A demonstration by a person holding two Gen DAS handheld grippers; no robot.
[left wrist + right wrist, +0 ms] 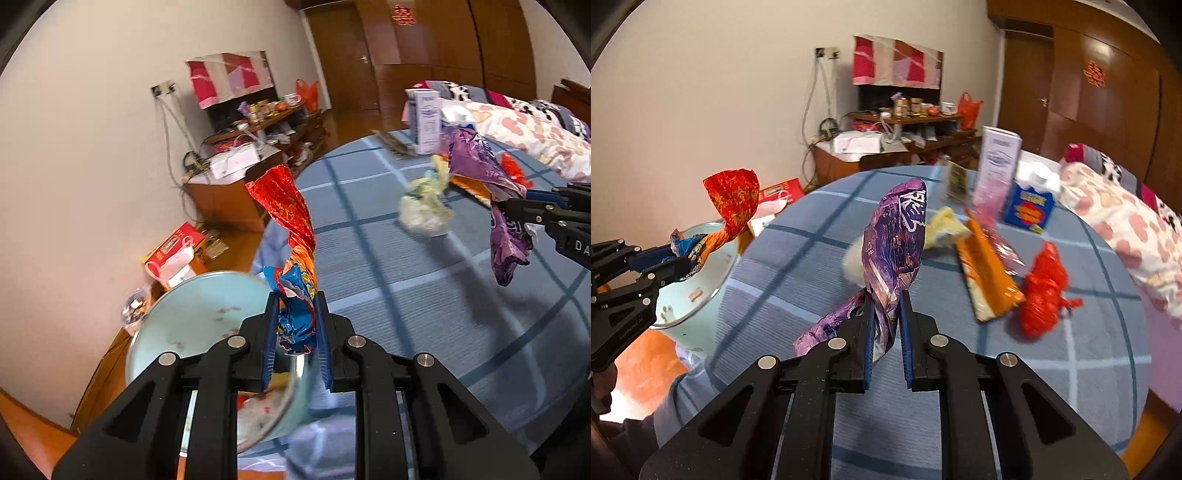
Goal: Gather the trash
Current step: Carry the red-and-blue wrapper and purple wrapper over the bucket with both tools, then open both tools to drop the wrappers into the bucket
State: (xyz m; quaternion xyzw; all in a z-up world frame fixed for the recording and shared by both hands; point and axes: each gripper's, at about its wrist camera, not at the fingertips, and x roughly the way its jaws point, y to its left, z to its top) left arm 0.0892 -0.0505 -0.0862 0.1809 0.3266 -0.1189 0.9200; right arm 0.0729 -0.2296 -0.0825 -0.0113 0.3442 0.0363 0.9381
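Bedroom, round table w/ blue checked cloth (960, 387). Left gripper (295, 328) is gripping a red-orange-blue wrapper (293, 221), jaws clamped on it, just over the pale blue bin (177, 325) at the table's left edge. Right gripper (886, 325) is pinching a purple wrapper (894, 236), jaws clamped, above mid-table. Orange packet (988, 273), red bag (1043, 291) and yellowish wad (945, 229) are lying nr the far edge.

Even indoor light; motion blur mid-frame; strong fisheye edge warp.
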